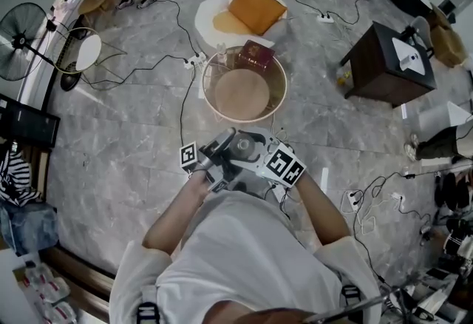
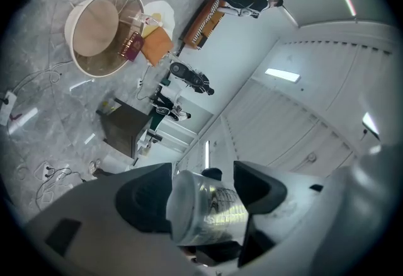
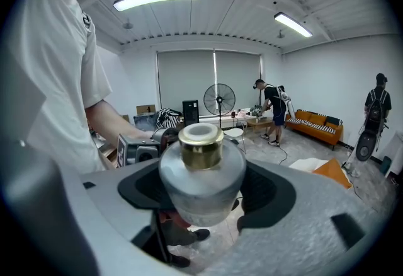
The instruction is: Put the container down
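Observation:
My right gripper (image 3: 201, 188) is shut on a frosted glass bottle (image 3: 201, 180) with a gold neck, which stands upright between its jaws. My left gripper (image 2: 203, 191) is shut on a clear cylindrical cap (image 2: 204, 208) with faint print, lying sideways in its jaws. In the head view both grippers meet close in front of the person's chest, the left gripper (image 1: 214, 156) and the right gripper (image 1: 260, 156) holding the bottle (image 1: 242, 145) between them, above the floor just short of a round tub (image 1: 209, 97).
The round tub (image 2: 77, 57) stands on the marble floor and holds a maroon box (image 1: 255, 55). Beyond it lie a white cushion with an orange pillow (image 1: 255, 7). A dark side table (image 1: 384, 63) stands right. Cables (image 1: 181, 104) and a fan (image 1: 22, 32) are left.

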A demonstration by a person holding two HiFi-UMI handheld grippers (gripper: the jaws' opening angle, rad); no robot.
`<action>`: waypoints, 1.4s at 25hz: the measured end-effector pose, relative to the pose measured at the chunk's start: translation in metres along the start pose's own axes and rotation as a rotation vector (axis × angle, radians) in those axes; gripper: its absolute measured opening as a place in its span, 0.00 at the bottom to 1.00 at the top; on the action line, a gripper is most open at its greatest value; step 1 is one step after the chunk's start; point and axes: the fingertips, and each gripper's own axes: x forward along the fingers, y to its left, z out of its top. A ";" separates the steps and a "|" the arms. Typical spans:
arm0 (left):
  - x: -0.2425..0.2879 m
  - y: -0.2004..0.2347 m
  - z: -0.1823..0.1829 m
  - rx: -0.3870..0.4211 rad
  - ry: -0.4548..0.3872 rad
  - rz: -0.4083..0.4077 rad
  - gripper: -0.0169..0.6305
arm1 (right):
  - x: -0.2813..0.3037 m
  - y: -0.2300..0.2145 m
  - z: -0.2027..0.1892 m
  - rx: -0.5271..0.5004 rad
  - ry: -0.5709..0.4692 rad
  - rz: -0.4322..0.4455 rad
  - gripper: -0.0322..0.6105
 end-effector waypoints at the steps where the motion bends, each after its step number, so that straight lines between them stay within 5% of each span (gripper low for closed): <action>1: 0.000 -0.001 0.004 -0.001 -0.002 -0.002 0.49 | 0.003 -0.003 0.001 0.000 -0.003 0.002 0.58; 18: 0.028 -0.025 0.111 -0.048 0.033 0.038 0.49 | 0.072 -0.094 0.024 0.055 0.009 -0.034 0.57; 35: 0.063 -0.049 0.225 -0.115 0.161 0.107 0.49 | 0.147 -0.197 0.048 0.141 0.024 -0.168 0.57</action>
